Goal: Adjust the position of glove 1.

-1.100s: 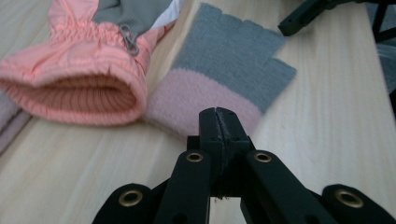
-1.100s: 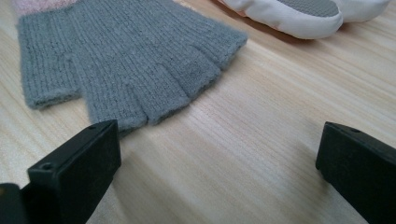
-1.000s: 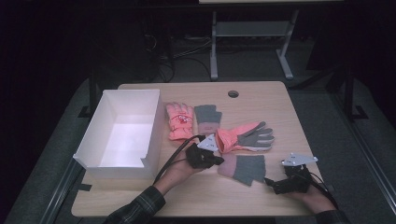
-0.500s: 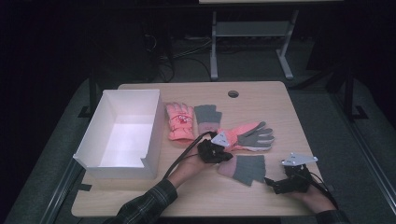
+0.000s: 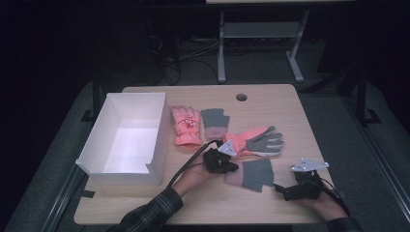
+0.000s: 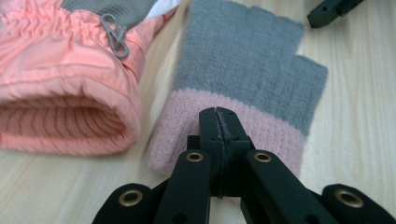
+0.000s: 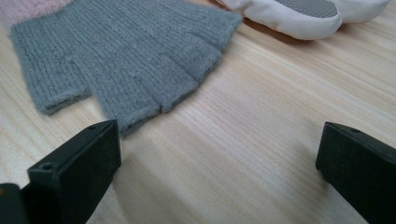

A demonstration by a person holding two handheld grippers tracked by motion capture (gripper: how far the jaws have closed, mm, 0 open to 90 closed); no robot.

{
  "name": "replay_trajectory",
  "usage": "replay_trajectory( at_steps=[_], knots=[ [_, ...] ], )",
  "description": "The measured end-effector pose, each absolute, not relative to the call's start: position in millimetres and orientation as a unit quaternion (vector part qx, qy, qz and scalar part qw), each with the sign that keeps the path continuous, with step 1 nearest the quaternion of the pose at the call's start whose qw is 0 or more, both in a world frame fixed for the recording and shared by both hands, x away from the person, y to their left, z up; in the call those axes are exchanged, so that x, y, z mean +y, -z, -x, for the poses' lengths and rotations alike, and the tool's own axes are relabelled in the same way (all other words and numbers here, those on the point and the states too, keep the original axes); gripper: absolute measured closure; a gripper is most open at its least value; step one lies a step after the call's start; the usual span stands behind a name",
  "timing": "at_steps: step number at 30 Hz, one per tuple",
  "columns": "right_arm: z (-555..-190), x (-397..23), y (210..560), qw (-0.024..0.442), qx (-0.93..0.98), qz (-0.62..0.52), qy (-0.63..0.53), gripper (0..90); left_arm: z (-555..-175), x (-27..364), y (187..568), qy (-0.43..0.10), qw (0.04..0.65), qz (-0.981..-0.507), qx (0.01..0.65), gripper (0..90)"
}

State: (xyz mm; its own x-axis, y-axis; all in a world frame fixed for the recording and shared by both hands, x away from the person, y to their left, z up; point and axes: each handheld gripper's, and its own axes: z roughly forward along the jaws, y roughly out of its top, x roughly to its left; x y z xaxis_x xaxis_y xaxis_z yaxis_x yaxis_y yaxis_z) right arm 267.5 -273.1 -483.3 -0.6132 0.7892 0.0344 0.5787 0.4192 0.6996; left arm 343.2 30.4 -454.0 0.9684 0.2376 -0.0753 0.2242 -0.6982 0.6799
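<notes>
Bare wood (right side) (image 5: 295, 121); white box (image 5: 121, 166) blocks left.

Count: 2 pink ski gloves (image 5: 187, 126) (image 5: 254, 140) and 2 grey knit fingerless gloves (image 5: 215, 123) (image 5: 252, 173), all right of the box. 1 white box (image 5: 126, 138). 2 grippers (image 5: 232, 166) (image 5: 279, 189), both right of the box.

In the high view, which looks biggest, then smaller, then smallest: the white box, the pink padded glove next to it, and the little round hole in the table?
1. White box, by far the biggest.
2. Pink padded glove, much smaller than the box.
3. Round hole in the table, the smallest. It lies farther from the camera, but it is so tiny that the order holds.
</notes>
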Motion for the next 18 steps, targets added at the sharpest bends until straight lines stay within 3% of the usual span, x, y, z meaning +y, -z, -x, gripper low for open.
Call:
replay_trajectory(
  at_steps=[18],
  knots=[
    [-267.6,-273.0,483.3,0.152,0.828,-0.413,-0.347,0.0,-310.4,57.7,449.7,0.012,0.35,-0.928,0.123,89.6]
  ],
)
